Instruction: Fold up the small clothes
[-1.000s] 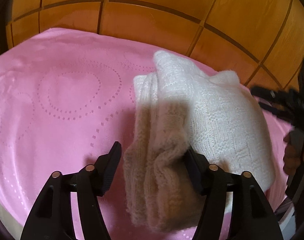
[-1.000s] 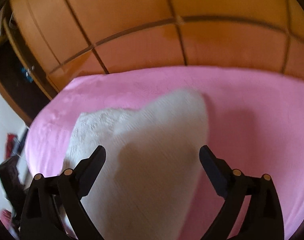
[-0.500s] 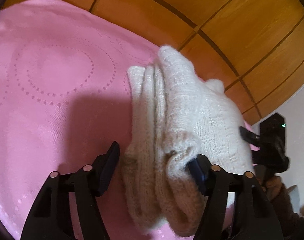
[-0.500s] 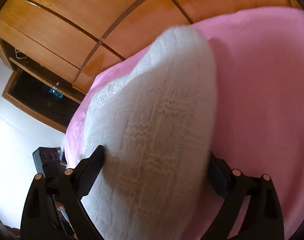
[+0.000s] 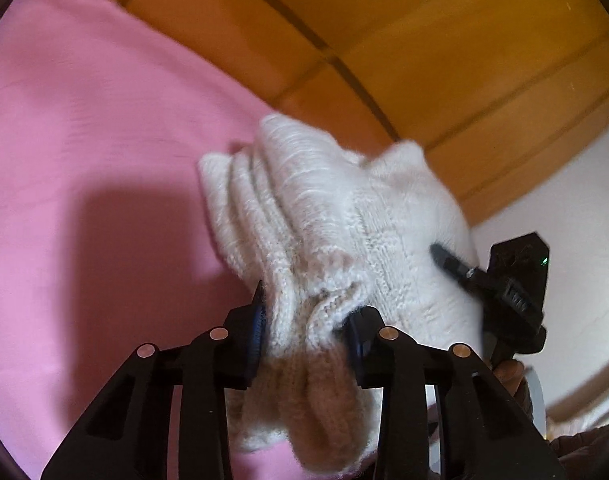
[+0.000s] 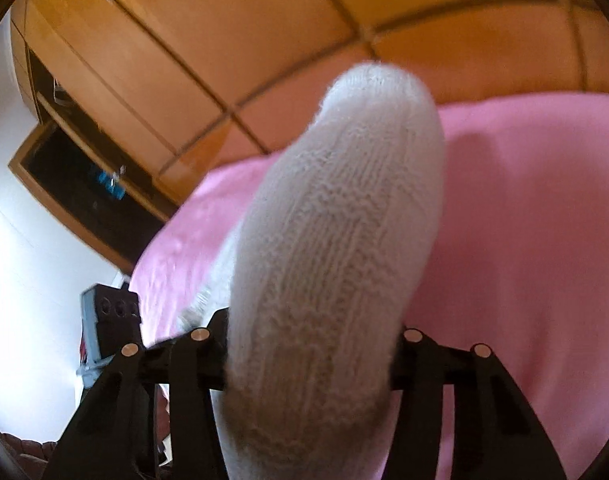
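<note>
A folded white knitted garment lies bunched on the pink blanket. My left gripper is closing on its near folded edge, and both pads press into the wool. In the right wrist view the same white knit fills the middle. My right gripper is closing on its thick end, the fabric squeezed between the fingers and hiding their tips. The right gripper's body shows at the garment's far right side in the left wrist view.
Orange wooden wardrobe panels rise behind the bed. A dark open shelf niche and a white wall stand to the left in the right wrist view. The left gripper's body shows beside the bed edge.
Both grippers went from standing wide beside the knit to closing on it. The garment is now bunched and raised between them, and both views have swung towards the wardrobe.
</note>
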`<move>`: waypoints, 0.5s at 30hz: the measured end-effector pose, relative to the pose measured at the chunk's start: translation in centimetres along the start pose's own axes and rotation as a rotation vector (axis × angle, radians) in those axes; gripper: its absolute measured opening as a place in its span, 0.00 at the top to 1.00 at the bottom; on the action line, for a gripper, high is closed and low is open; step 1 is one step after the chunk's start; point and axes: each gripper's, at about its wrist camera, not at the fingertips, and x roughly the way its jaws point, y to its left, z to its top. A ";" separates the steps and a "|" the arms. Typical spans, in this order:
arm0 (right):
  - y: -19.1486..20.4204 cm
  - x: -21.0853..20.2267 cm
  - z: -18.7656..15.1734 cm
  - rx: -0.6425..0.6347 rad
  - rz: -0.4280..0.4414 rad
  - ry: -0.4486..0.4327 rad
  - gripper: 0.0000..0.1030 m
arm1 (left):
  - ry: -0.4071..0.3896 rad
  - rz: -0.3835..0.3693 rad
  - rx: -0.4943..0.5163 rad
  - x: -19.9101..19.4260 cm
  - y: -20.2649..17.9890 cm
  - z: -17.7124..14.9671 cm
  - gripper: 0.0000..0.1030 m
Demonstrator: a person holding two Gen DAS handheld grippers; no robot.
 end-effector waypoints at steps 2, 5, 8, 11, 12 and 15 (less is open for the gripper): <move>-1.4 -2.7 0.6 0.012 -0.029 -0.050 0.52 | 0.036 -0.026 0.032 2.4 -2.1 0.6 0.68; -4.4 -7.0 1.2 0.052 -0.097 -0.133 0.52 | 0.094 -0.065 0.108 7.6 -6.7 2.0 0.68; -8.1 -10.8 1.1 0.113 -0.171 -0.200 0.52 | 0.154 -0.086 0.185 12.6 -11.3 2.7 0.68; -12.4 -14.1 0.1 0.193 -0.250 -0.241 0.52 | 0.217 -0.076 0.261 17.0 -15.3 2.3 0.68; -13.7 -14.7 -0.4 0.221 -0.273 -0.244 0.52 | 0.243 -0.063 0.299 18.7 -16.6 1.6 0.68; -18.0 -15.5 -2.5 0.311 -0.346 -0.209 0.49 | 0.315 0.024 0.403 22.9 -19.2 -0.6 0.68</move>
